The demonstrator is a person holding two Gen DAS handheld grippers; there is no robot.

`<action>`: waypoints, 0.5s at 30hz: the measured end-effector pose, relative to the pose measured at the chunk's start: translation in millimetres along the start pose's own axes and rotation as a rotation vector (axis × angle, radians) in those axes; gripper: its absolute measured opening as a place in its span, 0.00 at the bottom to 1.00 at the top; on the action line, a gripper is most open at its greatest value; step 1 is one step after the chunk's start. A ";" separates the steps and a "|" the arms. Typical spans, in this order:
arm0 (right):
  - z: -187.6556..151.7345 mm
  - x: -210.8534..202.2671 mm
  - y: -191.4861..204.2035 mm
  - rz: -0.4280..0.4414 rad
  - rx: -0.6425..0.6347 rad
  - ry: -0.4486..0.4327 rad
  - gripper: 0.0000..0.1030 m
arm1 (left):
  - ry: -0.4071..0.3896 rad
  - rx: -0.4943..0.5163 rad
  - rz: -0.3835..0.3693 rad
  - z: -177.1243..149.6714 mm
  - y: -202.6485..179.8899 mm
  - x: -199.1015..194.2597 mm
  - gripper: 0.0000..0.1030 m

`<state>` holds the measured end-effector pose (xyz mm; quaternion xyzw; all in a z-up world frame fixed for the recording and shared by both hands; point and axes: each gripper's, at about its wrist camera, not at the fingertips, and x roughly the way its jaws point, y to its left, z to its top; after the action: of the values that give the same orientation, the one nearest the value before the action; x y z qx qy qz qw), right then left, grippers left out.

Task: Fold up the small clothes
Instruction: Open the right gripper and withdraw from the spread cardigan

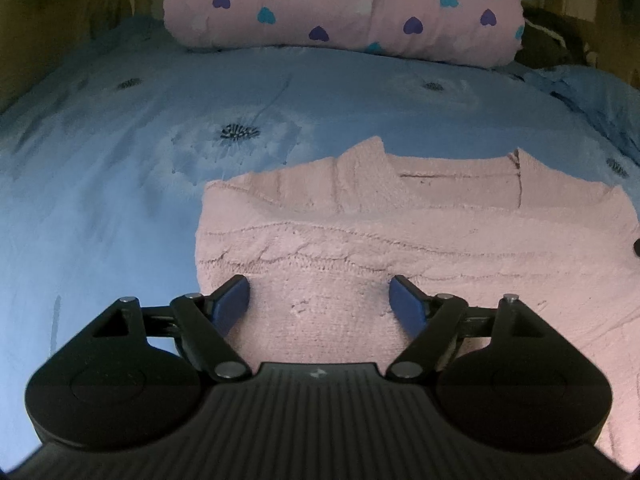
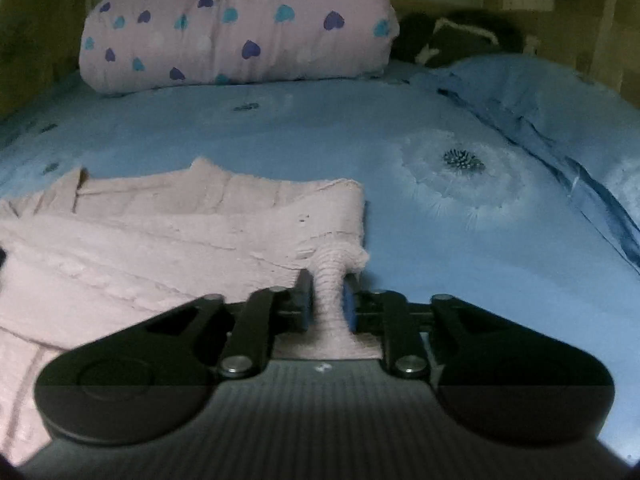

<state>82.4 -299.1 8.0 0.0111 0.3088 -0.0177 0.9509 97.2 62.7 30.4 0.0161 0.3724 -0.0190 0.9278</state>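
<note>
While the pink knitted garment (image 1: 400,248) lay spread on the blue bedspread (image 1: 100,200), the two tongs stood in quite different states. The left gripper (image 1: 320,300) hung just above the near part of the knit, its blue pads (image 1: 234,300) wide apart with only flat cloth showing between them and nothing pinched. Over on the other side, the right gripper (image 2: 326,300) was clamped on a bunched tongue of the same garment (image 2: 160,240), right at its near right corner, and the cloth rose in a narrow ridge between the two pads. Beyond both tongs, well away at the far end of the bed, sat the heart-print pillow (image 2: 240,32), with a dark heap (image 2: 456,40) beside it.

Now, the risks. That right-hand grip looked thin: only a small twist of loose knit was caught, so a quick lift could let it slide out and drop the corner back in a heap. The left tongs held nothing, so if the right side pulled across alone, the whole garment would likely drag over the smooth spread instead of folding. And the knit seemed soft and stretchy, so a hard tug might pull the edge out of line and leave a crooked fold.
</note>
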 end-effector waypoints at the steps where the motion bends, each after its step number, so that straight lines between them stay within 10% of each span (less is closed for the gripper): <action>1: 1.7 -0.5 -1.6 -0.004 0.002 0.003 0.29 | -0.003 0.001 0.001 -0.5 -0.1 -0.5 0.79; 15: 8.3 -87.1 -4.1 0.083 0.143 -0.130 0.49 | 0.001 -0.027 -0.025 -13.6 -0.2 -48.0 0.79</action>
<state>16.7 -301.0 65.8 0.0905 0.2436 -0.0007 0.9656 53.2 64.2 53.7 -0.0011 0.3730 -0.0257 0.9275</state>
